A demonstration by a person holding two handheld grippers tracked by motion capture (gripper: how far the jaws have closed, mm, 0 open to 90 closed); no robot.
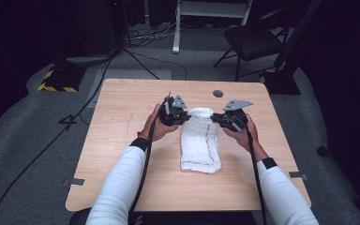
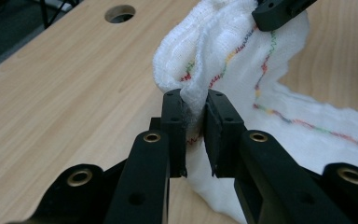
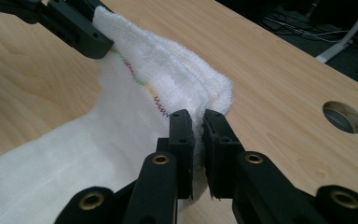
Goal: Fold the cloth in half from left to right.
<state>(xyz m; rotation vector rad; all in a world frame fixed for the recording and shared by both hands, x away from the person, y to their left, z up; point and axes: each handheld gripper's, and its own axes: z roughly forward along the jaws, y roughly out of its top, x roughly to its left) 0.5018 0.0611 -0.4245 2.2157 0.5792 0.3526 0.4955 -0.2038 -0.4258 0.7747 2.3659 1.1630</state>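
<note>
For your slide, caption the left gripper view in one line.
Left gripper pinches the white cloth's far edge above the wooden table.

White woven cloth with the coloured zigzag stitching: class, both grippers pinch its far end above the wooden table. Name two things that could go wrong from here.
1. The left gripper pinches only a thin edge of the white woven cloth with coloured zigzag stitching; it could slip out.
2. The right gripper clamps several bunched layers, so a fold may come out uneven, while the near end drags on the light wooden table.
</note>
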